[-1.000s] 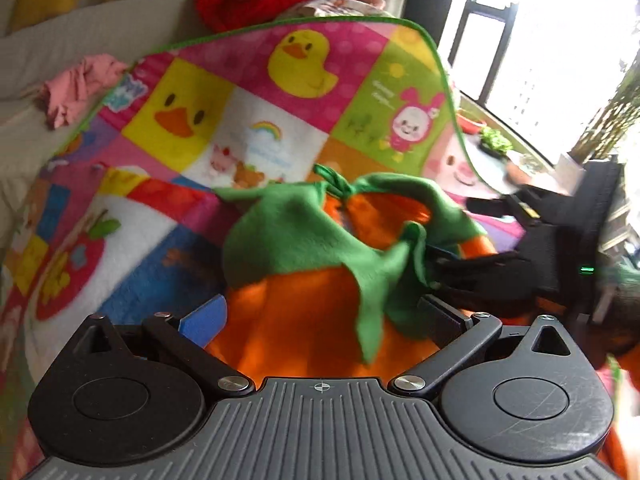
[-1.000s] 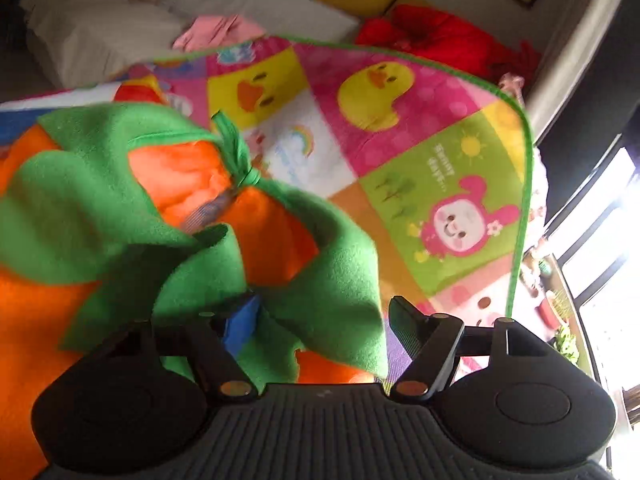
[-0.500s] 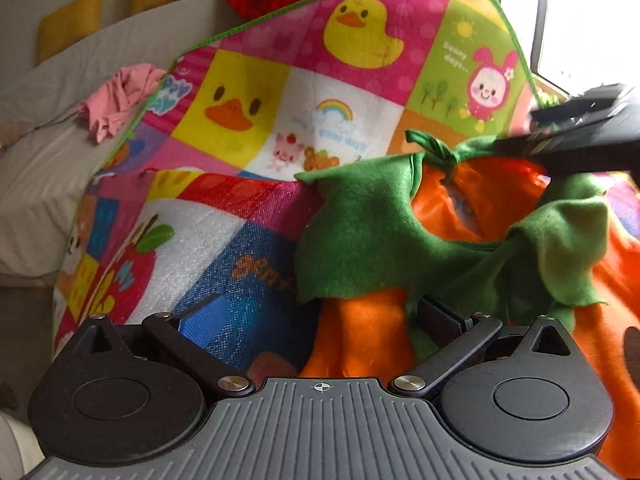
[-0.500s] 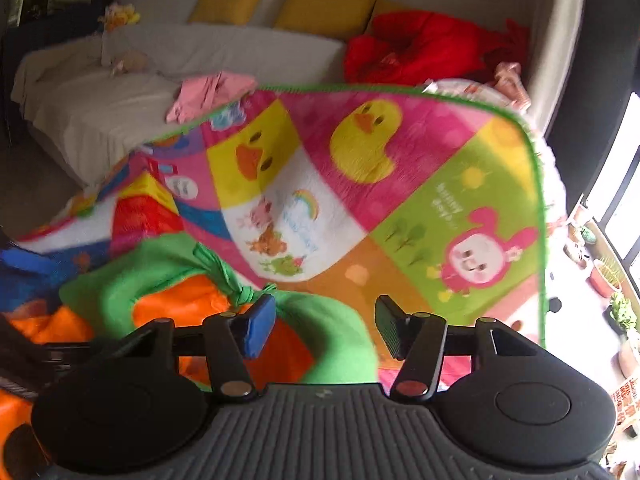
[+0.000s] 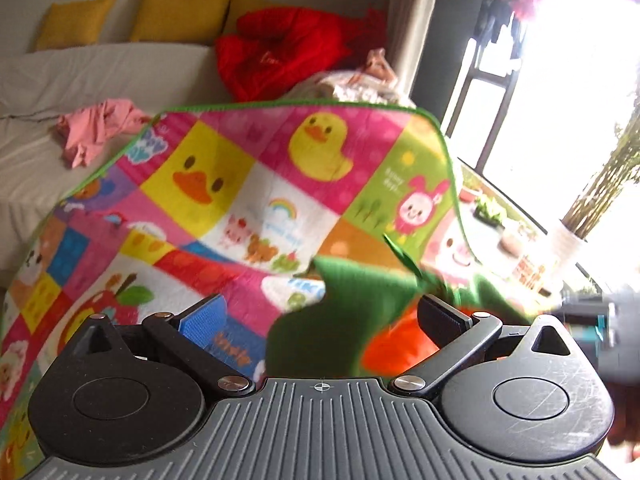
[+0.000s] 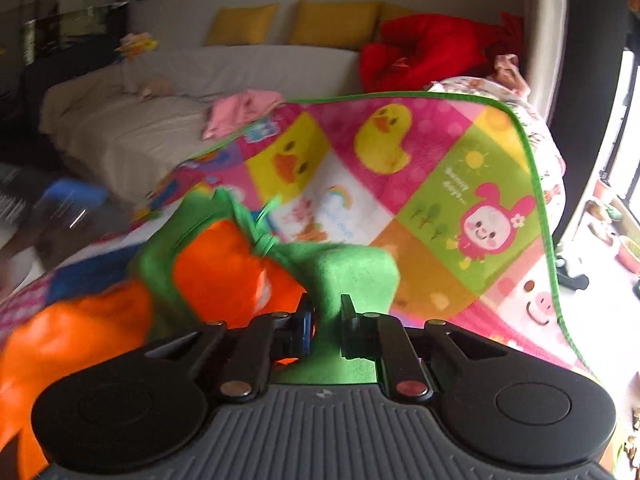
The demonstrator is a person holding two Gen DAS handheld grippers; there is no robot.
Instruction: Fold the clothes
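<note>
An orange fleece garment with a green leaf collar lies on a colourful patchwork blanket. My right gripper is shut on a green collar flap and holds it up. In the left wrist view the same garment is blurred at the lower middle, with its green collar between and just beyond my fingers. My left gripper is open, with the blue pad over the blanket.
A white sofa with yellow cushions, a red bag and a pink garment stands behind the blanket. Bright windows and potted plants are on the right.
My right gripper has closed on the green collar flap and lifted it. My left gripper has pulled back and to the left, so the garment now sits lower right in its view.
</note>
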